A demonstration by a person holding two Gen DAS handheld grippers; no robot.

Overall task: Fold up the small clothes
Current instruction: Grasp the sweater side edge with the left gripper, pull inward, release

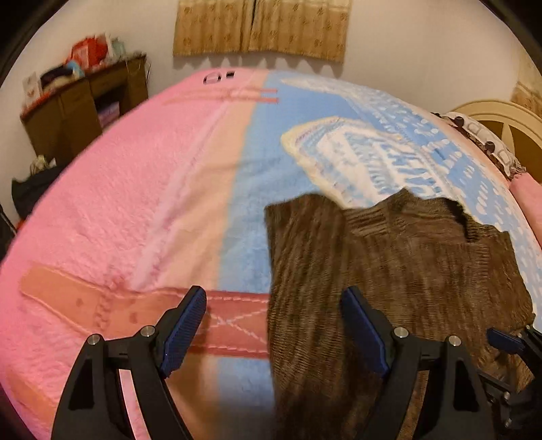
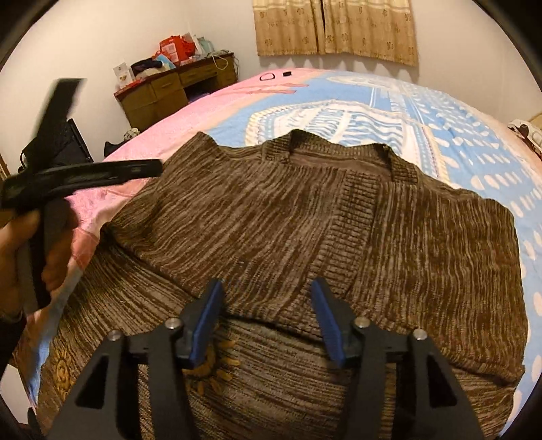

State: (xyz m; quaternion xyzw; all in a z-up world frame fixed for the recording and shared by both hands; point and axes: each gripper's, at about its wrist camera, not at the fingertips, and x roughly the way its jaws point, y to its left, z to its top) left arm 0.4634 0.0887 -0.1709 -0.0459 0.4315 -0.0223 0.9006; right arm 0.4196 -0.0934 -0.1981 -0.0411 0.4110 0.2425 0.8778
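A brown striped knit cardigan [image 2: 271,223] lies flat on the bed with its collar toward the far side; a fold crosses it near its lower part. It also shows in the left wrist view [image 1: 389,270], right of centre. My right gripper [image 2: 267,304] is open and empty, just above the cardigan's lower middle. My left gripper [image 1: 274,308] is open and empty, over the cardigan's left edge and the blanket. In the right wrist view the left gripper's body [image 2: 84,176] is blurred at the left, held in a hand.
The bed is covered by a pink and blue blanket [image 1: 135,203]. A wooden desk [image 2: 176,91] with clutter stands at the far left by the wall. Curtains [image 2: 335,27] hang behind. Pillows and a headboard [image 1: 501,132] are at the right.
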